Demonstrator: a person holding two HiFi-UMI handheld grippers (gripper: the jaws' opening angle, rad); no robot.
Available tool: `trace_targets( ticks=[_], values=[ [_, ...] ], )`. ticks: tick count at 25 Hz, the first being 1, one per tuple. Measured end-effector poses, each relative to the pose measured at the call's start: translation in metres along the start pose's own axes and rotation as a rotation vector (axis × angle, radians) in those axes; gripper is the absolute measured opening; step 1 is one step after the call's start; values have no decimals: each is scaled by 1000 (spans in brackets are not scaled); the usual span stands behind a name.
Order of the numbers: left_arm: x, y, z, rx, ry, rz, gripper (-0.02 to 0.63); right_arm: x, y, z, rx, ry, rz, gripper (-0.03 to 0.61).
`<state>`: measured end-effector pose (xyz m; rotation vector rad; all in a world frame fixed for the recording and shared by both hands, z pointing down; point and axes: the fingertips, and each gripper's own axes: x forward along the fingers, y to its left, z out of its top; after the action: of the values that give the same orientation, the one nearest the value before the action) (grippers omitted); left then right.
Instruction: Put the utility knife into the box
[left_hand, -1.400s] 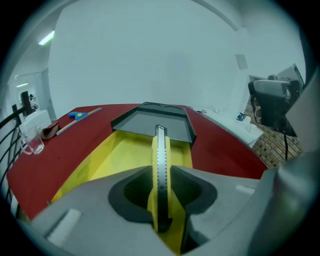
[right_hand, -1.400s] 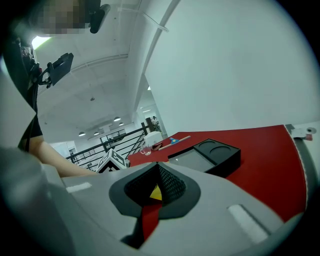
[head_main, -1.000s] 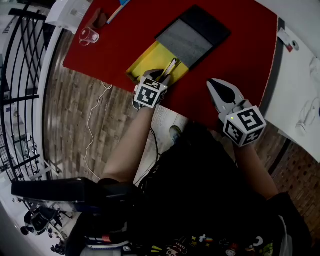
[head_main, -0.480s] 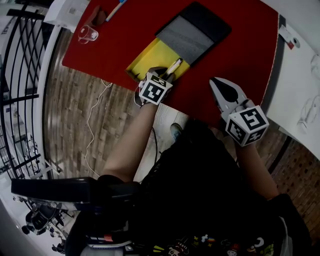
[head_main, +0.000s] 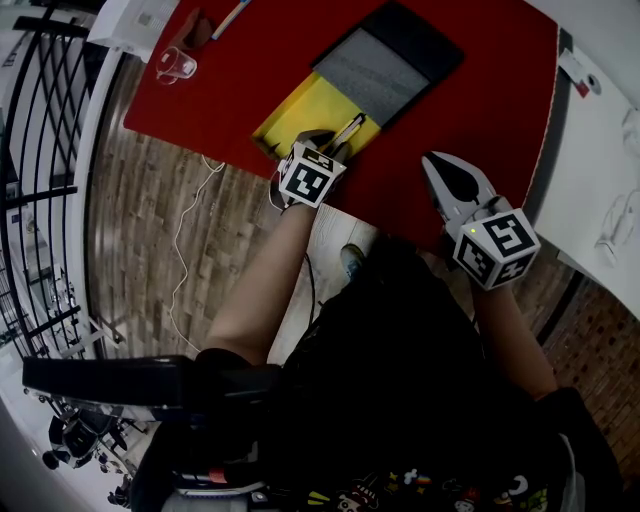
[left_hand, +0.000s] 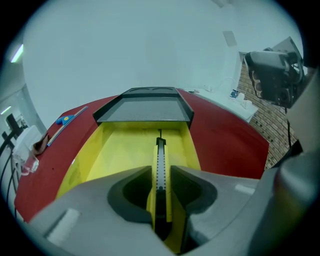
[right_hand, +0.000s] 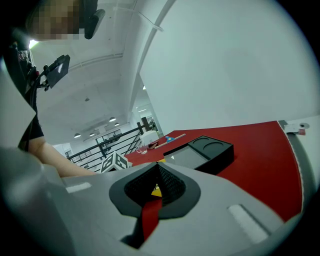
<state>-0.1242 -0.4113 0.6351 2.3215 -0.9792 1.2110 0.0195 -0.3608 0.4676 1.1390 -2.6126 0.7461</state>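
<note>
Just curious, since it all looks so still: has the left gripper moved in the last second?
Yes, slightly. The left gripper, shut on the knife, has edged forward and right, farther in over the near wall of the yellow box.

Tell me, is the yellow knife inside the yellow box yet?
Almost! Done: the yellow-and-black utility knife is picked up, clamped in the left gripper. In hand: it points out over the open yellow box on the red table. Left: set it down inside and let go; the jaws are not yet open. The right gripper is shut and empty, off to the side.
</note>
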Motion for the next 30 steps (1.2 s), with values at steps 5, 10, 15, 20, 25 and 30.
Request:
trace_targets(
  ticks=[5, 10, 15, 20, 25, 30],
  values=[
    [-14, -1, 6, -37, -38, 6, 118, -2, -1, 1, -3, -2, -4, 25],
    [-53, -5, 25, -47, -145, 36, 73, 0, 9, 5, -25, -13, 10, 25],
    [-106, -15, 44, -59, -290, 44, 6, 4, 31, 14, -59, -29, 36, 25],
    [-174, -16, 61, -45, -466, 136, 5, 6, 58, 18, -102, -41, 63, 25],
    [-240, -16, 69, -51, -643, 223, 3, 4, 81, 28, -166, -77, 78, 25],
    [-291, -22, 57, -61, -726, 269, 2, -8, 102, 41, -233, -126, 40, 23]
  ],
)
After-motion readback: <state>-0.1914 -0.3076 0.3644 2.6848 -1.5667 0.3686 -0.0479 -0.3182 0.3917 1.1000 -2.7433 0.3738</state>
